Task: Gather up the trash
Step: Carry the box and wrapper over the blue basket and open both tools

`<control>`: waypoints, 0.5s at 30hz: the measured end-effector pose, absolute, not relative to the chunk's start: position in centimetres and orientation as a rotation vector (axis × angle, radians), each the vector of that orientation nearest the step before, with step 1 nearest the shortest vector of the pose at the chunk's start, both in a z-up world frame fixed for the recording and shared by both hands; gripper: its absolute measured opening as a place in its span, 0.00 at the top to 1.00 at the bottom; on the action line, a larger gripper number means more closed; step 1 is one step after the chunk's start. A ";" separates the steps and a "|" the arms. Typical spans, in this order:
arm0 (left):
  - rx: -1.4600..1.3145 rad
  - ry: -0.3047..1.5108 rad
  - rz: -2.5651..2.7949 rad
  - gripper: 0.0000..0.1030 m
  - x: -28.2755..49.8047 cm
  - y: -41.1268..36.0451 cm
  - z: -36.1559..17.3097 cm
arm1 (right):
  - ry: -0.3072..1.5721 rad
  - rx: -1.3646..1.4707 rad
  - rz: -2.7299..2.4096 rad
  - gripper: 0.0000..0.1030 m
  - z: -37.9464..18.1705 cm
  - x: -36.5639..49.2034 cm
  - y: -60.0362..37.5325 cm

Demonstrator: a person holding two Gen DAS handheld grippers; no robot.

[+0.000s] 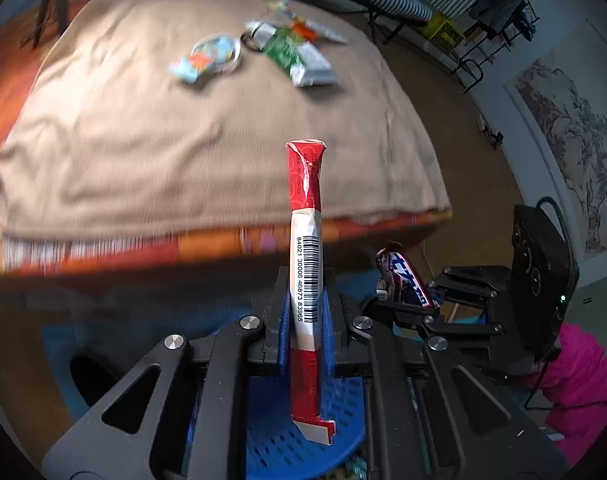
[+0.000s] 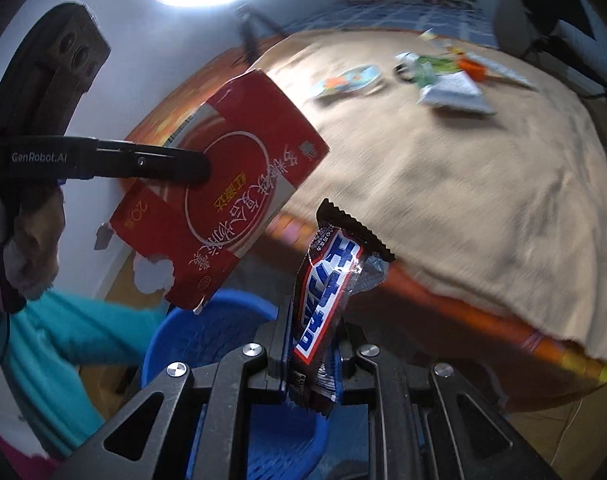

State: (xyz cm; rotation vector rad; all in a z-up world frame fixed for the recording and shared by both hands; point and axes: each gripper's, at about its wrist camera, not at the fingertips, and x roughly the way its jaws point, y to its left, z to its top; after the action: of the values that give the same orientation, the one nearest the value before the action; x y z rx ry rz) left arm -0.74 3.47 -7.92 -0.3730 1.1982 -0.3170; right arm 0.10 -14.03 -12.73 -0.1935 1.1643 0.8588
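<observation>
My left gripper (image 1: 306,280) is shut on a flattened red carton (image 1: 303,184), which stands edge-on with its barcode strip facing me. In the right wrist view that carton (image 2: 231,184) shows its broad printed face, pinched by the left gripper (image 2: 203,166). My right gripper (image 2: 313,324) is shut on a brown and blue candy bar wrapper (image 2: 327,280), which also shows in the left wrist view as the candy wrapper (image 1: 403,280). A blue slotted basket (image 1: 271,440) sits directly below both grippers, its rim (image 2: 223,296) under the carton.
A tan blanket (image 1: 183,140) covers a bed ahead. Far across it lie a blue wrapper (image 1: 207,58), a green wrapper (image 1: 283,54) and a silver packet (image 1: 315,66). A person's hand (image 2: 35,248) holds the left gripper. Pink fabric (image 1: 579,376) is at the right.
</observation>
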 end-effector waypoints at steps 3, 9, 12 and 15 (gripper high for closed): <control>-0.365 1.223 -0.322 0.89 -3.1 3.1 -8.8 | 1.205 -0.206 0.885 0.87 -13.8 -1.8 -13.9; -0.337 1.282 -0.328 0.89 -5.8 2.2 -11.1 | 1.288 -0.256 0.918 0.86 -16.7 -4.6 -13.2; -0.319 1.311 -0.338 0.89 -6.8 1.4 -12.3 | 1.321 -0.274 0.936 0.86 -17.9 -5.6 -12.7; -0.292 1.339 -0.342 0.89 -7.5 0.8 -13.4 | 1.340 -0.299 0.952 0.86 -18.7 -6.3 -12.1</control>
State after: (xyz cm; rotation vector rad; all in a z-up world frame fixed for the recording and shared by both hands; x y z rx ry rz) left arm -7.51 0.76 -13.41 -0.2920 1.3389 -0.3416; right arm -6.34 -12.06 -18.71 -0.2989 1.3403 0.9517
